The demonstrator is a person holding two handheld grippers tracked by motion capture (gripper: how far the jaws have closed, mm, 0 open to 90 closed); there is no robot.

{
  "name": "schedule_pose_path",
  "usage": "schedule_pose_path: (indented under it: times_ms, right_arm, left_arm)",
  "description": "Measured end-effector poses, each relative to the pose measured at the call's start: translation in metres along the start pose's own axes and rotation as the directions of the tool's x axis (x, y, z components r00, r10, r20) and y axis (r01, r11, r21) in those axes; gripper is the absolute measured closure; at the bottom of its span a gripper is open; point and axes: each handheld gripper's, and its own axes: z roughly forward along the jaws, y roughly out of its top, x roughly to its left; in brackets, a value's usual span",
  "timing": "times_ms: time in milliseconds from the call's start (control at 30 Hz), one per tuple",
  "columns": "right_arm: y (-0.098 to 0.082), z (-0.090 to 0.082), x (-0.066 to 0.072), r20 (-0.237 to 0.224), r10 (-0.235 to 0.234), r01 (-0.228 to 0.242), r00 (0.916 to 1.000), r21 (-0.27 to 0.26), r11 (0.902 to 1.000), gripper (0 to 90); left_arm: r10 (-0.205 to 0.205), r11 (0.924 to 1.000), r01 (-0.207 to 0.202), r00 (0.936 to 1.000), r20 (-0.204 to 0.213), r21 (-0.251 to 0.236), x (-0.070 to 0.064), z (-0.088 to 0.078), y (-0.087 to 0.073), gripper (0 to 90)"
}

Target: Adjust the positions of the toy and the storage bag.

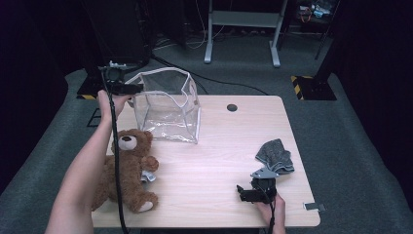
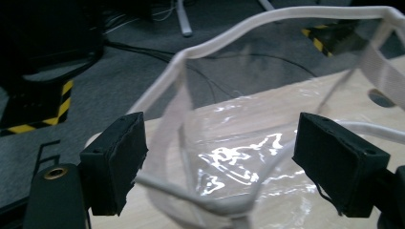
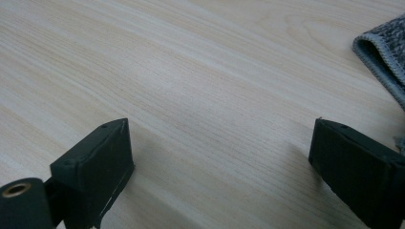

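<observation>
A clear plastic bag (image 1: 168,105) with white trim stands open at the back left of the wooden table (image 1: 219,161). My left gripper (image 1: 132,88) is at its left rim. In the left gripper view the black jaws stand open (image 2: 219,162), and the bag's white rim (image 2: 191,200) runs between them without being pinched. A brown teddy bear (image 1: 126,165) lies at the front left, under the left forearm. A grey cloth (image 1: 276,156) lies crumpled at the right. My right gripper (image 1: 242,192) rests low near the front edge, open (image 3: 219,167) over bare wood, with the cloth's edge (image 3: 382,52) beside it.
A round cable hole (image 1: 232,107) sits at the table's back centre. A small tag (image 1: 314,206) lies at the front right corner. Beyond the table are a white frame's legs (image 1: 241,29), floor cables and a black stand with a yellow-striped base (image 1: 311,85).
</observation>
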Motion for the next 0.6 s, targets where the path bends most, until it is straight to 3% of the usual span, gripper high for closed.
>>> schedule_pose_path:
  times_ms: [200, 300, 367, 400, 467, 500, 533, 600]
  right_arm:
    - [0.0, 0.0, 0.0, 0.001, -0.005, 0.005, 1.0, -0.001, 1.0, 6.8]
    - [0.0, 0.0, 0.0, 0.0, 0.0, 0.0, 1.0, 0.0, 1.0, 6.8]
    - [0.0, 0.0, -0.001, 0.001, -0.008, 0.008, 1.0, -0.002, 1.0, 6.8]
    - [0.0, 0.0, -0.001, 0.001, -0.008, 0.008, 1.0, -0.002, 1.0, 6.8]
    - [0.0, 0.0, -0.001, 0.001, -0.008, 0.008, 1.0, -0.002, 1.0, 6.8]
    - [0.0, 0.0, -0.001, 0.001, -0.008, 0.008, 1.0, -0.002, 1.0, 6.8]
    - [0.0, 0.0, 0.0, -0.001, -0.006, 0.006, 1.0, -0.002, 1.0, 6.8]
    - [0.0, 0.0, 0.0, -0.001, -0.006, 0.006, 1.0, -0.002, 1.0, 6.8]
  left_arm:
    - [-0.039, 0.9973, 0.044, 0.9965, -0.074, 0.059, 0.012, 0.009, -0.009, 19.3]
    - [-0.065, 0.9928, 0.069, 0.9966, -0.051, 0.098, 0.015, 0.016, -0.014, 20.1]
    - [-0.089, 0.9893, 0.091, 0.9957, -0.027, 0.114, 0.016, 0.018, -0.016, 27.3]
    - [-0.105, 0.9871, 0.108, 0.9941, -0.027, 0.118, 0.016, 0.019, -0.017, 27.3]
    - [-0.154, 0.978, 0.152, 0.988, 0.004, 0.143, 0.014, 0.022, -0.018, 36.8]
    - [-0.154, 0.978, 0.152, 0.988, 0.004, 0.143, 0.014, 0.022, -0.018, 39.9]
    - [-0.139, 0.9784, 0.135, 0.9901, 0.017, 0.157, 0.014, 0.023, -0.018, 48.6]
    - [-0.125, 0.9735, 0.121, 0.992, 0.013, 0.195, 0.011, 0.025, -0.018, 52.2]
